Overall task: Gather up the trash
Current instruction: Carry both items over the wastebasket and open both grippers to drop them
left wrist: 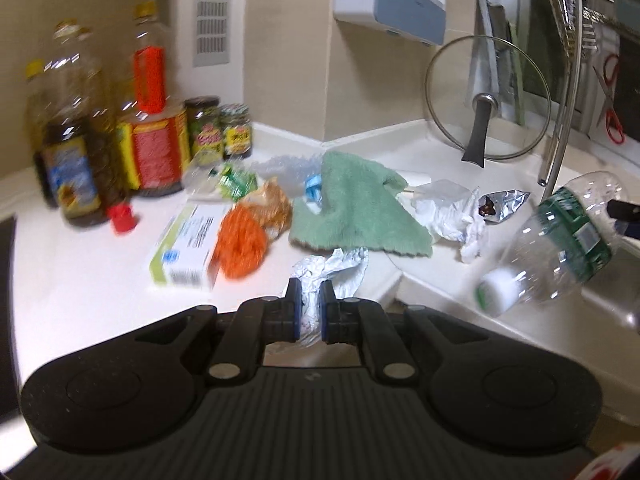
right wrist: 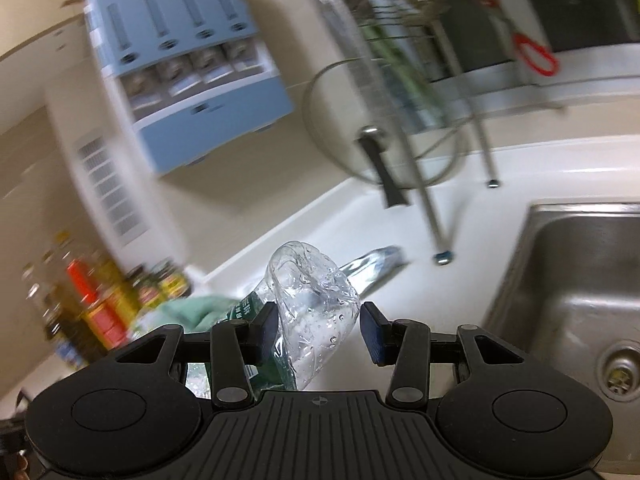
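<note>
My left gripper (left wrist: 310,304) is shut on a crumpled silvery foil wrapper (left wrist: 332,274) just above the white counter (left wrist: 80,280). My right gripper (right wrist: 318,328) is shut on a clear plastic bottle with a green label (right wrist: 308,312); the same bottle (left wrist: 560,240) hangs in the air at the right of the left wrist view, its white cap pointing down-left. More trash lies on the counter: a white-and-green carton (left wrist: 188,252), an orange net (left wrist: 240,248), crumpled white paper (left wrist: 452,216), a silver snack bag (left wrist: 502,206) and a crushed clear bottle (left wrist: 288,172).
A green cloth (left wrist: 356,208) lies mid-counter. Oil bottles (left wrist: 80,128) and jars (left wrist: 218,128) stand at the back left with a red cap (left wrist: 122,218) beside them. A glass lid (left wrist: 486,100) leans by the dish rack (right wrist: 400,20). The steel sink (right wrist: 580,300) is on the right.
</note>
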Demonstrator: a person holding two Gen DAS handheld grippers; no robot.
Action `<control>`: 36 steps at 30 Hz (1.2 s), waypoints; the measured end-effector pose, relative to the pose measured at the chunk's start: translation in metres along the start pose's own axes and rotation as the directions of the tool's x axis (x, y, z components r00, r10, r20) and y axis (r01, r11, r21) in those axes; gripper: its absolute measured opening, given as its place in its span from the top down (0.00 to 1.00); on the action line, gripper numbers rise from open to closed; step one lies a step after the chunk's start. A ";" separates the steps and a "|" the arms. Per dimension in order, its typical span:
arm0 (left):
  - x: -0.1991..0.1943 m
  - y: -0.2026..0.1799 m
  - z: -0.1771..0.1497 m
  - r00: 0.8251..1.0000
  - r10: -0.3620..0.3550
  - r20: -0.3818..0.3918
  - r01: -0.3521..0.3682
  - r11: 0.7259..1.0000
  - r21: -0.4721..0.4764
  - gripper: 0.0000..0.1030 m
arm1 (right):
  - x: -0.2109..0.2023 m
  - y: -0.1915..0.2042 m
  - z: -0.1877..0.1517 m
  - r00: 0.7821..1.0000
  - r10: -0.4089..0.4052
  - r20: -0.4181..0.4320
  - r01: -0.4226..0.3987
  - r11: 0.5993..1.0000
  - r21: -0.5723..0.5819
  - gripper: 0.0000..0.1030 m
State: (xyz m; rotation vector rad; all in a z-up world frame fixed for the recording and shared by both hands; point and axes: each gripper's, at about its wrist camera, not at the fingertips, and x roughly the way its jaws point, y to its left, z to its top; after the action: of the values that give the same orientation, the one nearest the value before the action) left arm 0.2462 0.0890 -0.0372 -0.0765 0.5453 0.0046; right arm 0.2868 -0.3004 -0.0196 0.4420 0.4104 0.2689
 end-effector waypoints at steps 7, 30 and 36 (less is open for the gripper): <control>-0.039 -0.006 -0.042 0.997 0.061 -0.038 -0.065 0.991 -0.118 0.93 | -0.002 0.039 -0.028 0.991 0.115 -0.069 -0.125 0.975 -0.182 0.56; -0.016 0.015 -0.149 0.962 0.010 -0.273 -0.092 0.954 -0.287 0.93 | 0.037 0.110 -0.181 0.962 0.078 -0.261 -0.225 0.766 -0.603 0.56; 0.006 0.013 -0.172 0.947 -0.010 -0.321 -0.096 0.945 -0.313 0.93 | 0.059 0.099 -0.224 0.952 0.034 -0.304 -0.235 0.718 -0.655 0.56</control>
State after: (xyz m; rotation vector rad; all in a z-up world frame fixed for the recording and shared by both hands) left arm 0.1620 0.0890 -0.1877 -0.3937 0.8684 0.1285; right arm 0.2249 -0.1140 -0.1769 -0.3143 0.5140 0.6068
